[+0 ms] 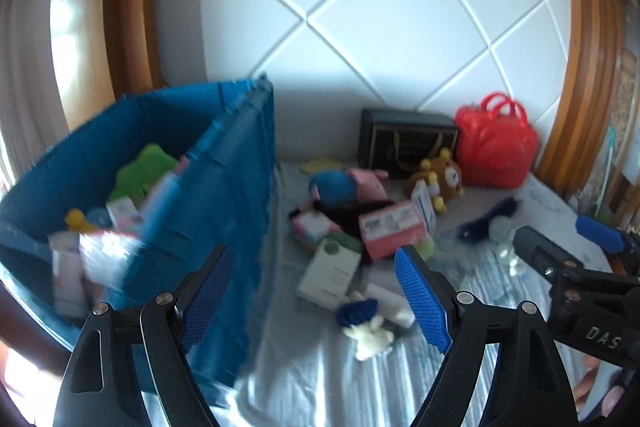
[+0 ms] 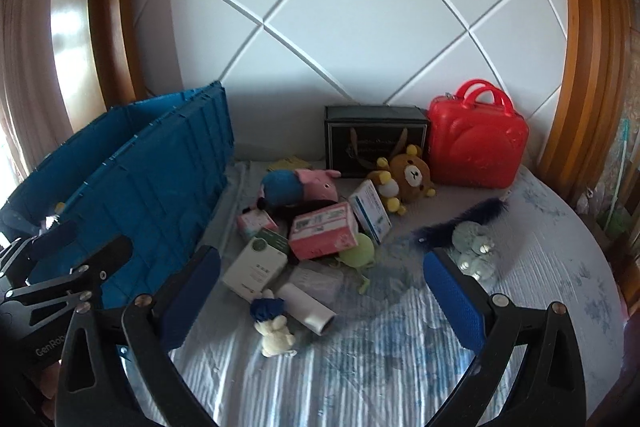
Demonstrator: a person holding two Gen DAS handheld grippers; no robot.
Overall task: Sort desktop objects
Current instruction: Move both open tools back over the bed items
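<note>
Bedding, striped and floral-printed sheet (image 2: 400, 367), carries the whole lot against a white quilted headboard (image 2: 340, 27). Blue folding crate (image 1: 224, 187), largest item, stands at the left, already part-filled: green plush, yellow toy, several small pink and white boxes visible inside in the left wrist view. Red hard case (image 2: 476, 139) with two handles stands upright at the back right, just beside a black gift box (image 2: 374, 139); both untouched by appearance. Brown bear plush (image 2: 410, 175) leans in front of them. Blue-and-pink plush (image 2: 296, 185) lies at the back of the central heap. Pink carton (image 2: 322, 229) sits mid-heap, a blue-and-white box (image 2: 372, 211) tilted against it, a white-and-green box (image 2: 256, 267) in front, a smaller pink packet (image 2: 256, 221) to the left. Dark blue feathery piece (image 2: 464, 221) lies to the right, touching a grey-green plush (image 2: 474, 251). Green round toy (image 2: 358, 253), white tube (image 2: 308, 307) and small cream plush with blue cap (image 2: 274, 327) lie nearest. Left tongs (image 1: 316, 291): spread wide, empty, hovering by the crate's near wall. Right tongs (image 2: 320, 291): spread wide, empty, aimed over the near heap. Progress estimate: roughly a third sorted into the crate; over a dozen pieces remain on the bed.
</note>
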